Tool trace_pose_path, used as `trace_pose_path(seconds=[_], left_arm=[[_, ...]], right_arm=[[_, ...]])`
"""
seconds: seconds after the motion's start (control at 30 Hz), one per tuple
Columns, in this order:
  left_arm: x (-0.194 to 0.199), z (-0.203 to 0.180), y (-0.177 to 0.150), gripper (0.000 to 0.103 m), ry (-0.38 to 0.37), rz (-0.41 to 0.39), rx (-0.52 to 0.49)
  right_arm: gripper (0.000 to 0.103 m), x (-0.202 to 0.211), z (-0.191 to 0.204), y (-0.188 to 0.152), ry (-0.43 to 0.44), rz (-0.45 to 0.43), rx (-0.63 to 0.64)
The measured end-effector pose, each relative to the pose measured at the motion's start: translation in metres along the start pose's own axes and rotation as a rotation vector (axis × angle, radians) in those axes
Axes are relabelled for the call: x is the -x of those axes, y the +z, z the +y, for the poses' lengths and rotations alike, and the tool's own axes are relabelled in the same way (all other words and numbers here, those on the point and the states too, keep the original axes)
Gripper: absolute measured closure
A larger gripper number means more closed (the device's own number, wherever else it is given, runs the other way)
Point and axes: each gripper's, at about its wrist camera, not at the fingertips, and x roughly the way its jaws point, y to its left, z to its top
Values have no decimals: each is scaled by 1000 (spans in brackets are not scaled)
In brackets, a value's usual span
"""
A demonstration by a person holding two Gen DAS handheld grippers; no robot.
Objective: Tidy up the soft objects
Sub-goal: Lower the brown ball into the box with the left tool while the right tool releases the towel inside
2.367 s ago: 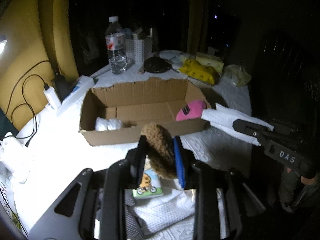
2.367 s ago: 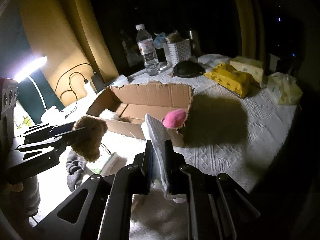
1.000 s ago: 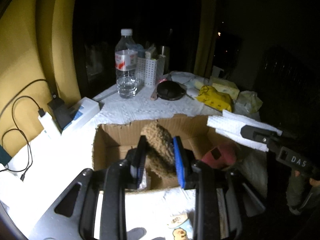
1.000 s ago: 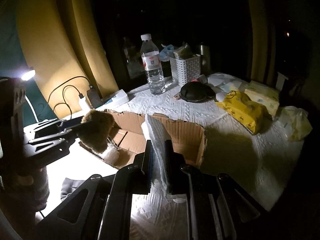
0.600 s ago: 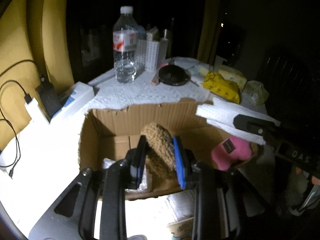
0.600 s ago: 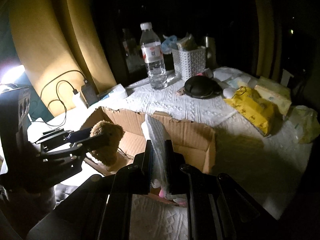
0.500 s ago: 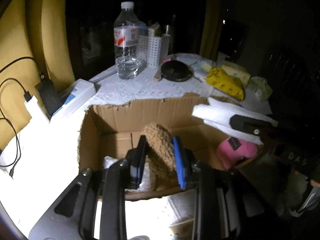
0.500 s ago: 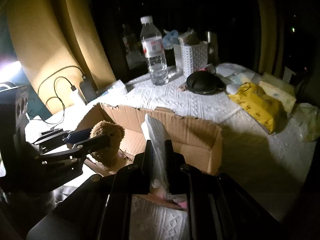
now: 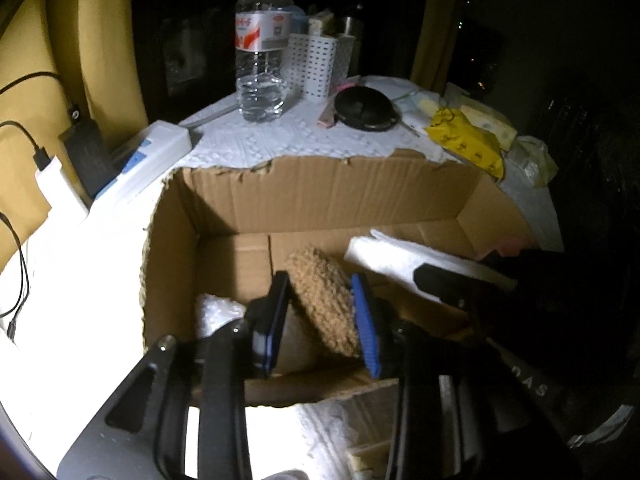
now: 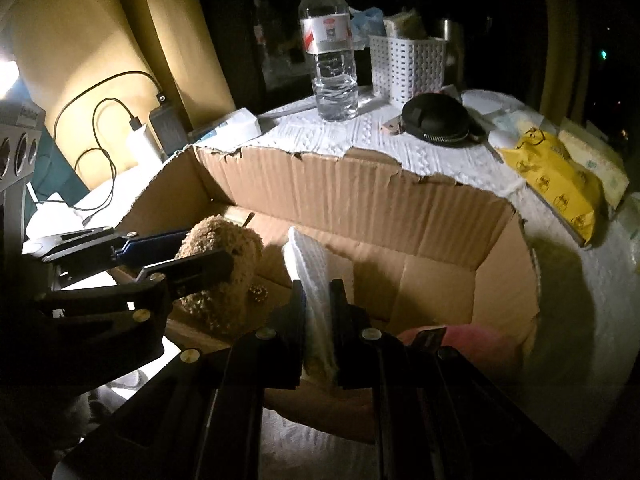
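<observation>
An open cardboard box (image 9: 320,196) (image 10: 360,196) lies on the white-covered table. My left gripper (image 9: 320,304) (image 10: 200,252) is shut on a brown fuzzy plush toy (image 9: 324,300) (image 10: 224,264) and holds it inside the box, above the floor. My right gripper (image 10: 318,304) (image 9: 448,280) is shut on a folded white cloth (image 10: 312,276) (image 9: 408,256) and holds it inside the box, right of the plush. A pink soft toy (image 10: 472,344) lies in the box's right end. A white crinkly bundle (image 9: 216,312) lies in the left end.
Behind the box stand a water bottle (image 9: 262,40) (image 10: 330,44), a white perforated basket (image 10: 408,64), a black round pouch (image 10: 436,118), and yellow tissue packs (image 10: 556,176). A power strip (image 9: 148,152), charger and cables (image 10: 120,128) lie at the left.
Both grippers have moved forward and down from in front of the box to inside it, still carrying the plush and the cloth.
</observation>
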Motion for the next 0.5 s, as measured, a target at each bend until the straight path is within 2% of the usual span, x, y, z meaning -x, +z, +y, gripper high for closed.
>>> trace_pose_path(seconds=[0.03,0.1,0.13,0.2,0.37,0.5], left_arm=[[0,-1,0,65,2,1,-4],[1,-3,0,51,8,2,-6],[2,-3,0,49,8,-1,0],[5,-4,1,49,21,-3,3],[16,-9,3,49,40,-17,-7],[27,-10,4,48,52,-28,-11]], right_arm=[[90,1,-1,0,1,0,-5],[85,5,-2,0,2,-3,-12],[82,7,-3,0,4,-5,-16],[74,10,-5,1,-3,-9,-23],[64,23,-4,-2,-20,-18,-17],[62,37,-6,-4,-31,-35,-21]])
